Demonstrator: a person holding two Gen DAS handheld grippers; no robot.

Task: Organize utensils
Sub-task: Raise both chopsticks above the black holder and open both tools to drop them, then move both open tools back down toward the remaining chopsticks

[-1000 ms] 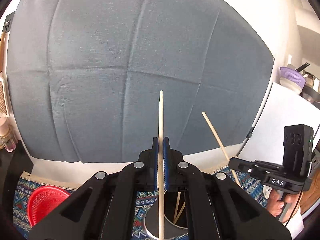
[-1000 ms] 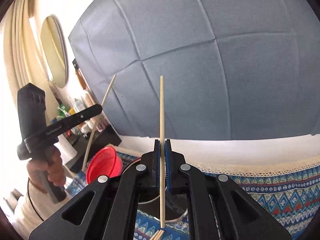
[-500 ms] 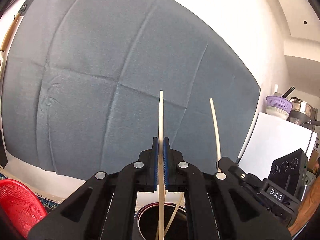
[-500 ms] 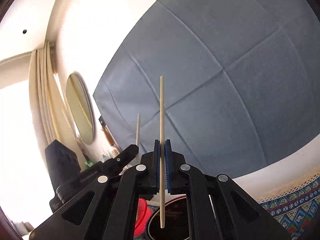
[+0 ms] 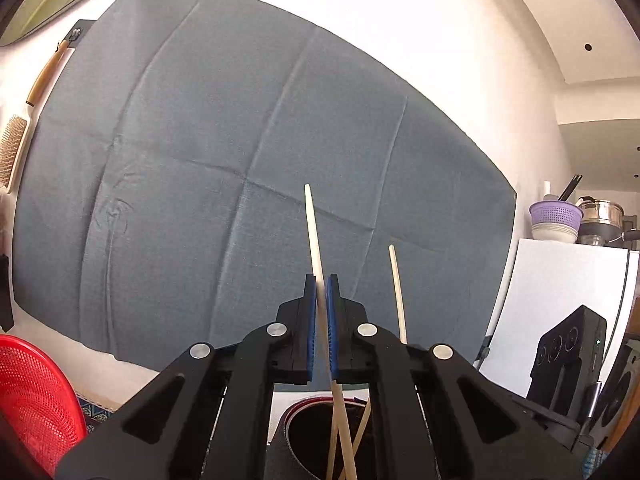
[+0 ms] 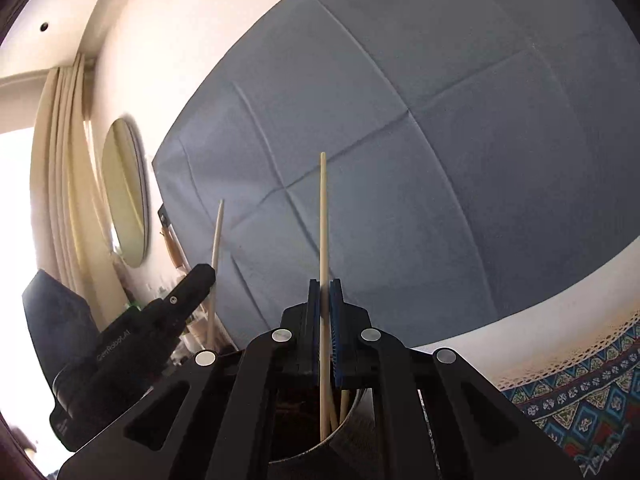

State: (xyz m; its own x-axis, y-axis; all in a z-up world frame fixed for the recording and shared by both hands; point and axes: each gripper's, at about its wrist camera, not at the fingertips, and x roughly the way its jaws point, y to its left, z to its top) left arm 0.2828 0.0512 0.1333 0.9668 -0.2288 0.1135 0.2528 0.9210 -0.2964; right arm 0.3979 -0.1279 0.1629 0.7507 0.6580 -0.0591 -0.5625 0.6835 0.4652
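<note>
Chopsticks (image 5: 314,236) (image 6: 323,216) between parted jaws of both grippers, tips inside holder (image 6: 352,404).

Two wrist fisheyes, tilted upward along their tongs toward one shared grey cloth (image 5: 248,184) backdrop.

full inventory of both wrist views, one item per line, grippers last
chopsticks: several, pale wood, one between each gripper's fingers, others standing in the holder
holder: 1, metal, dark inside, below both grippers
basket: 1, red mesh, low left
backdrop: 1, blue-grey cloth, on wall
tablecloth: 1, blue patterned, lace edge
mirror: 1, oval, on wall
left gripper: 1, black, blue pads
right gripper: 1, black, blue pads
</note>
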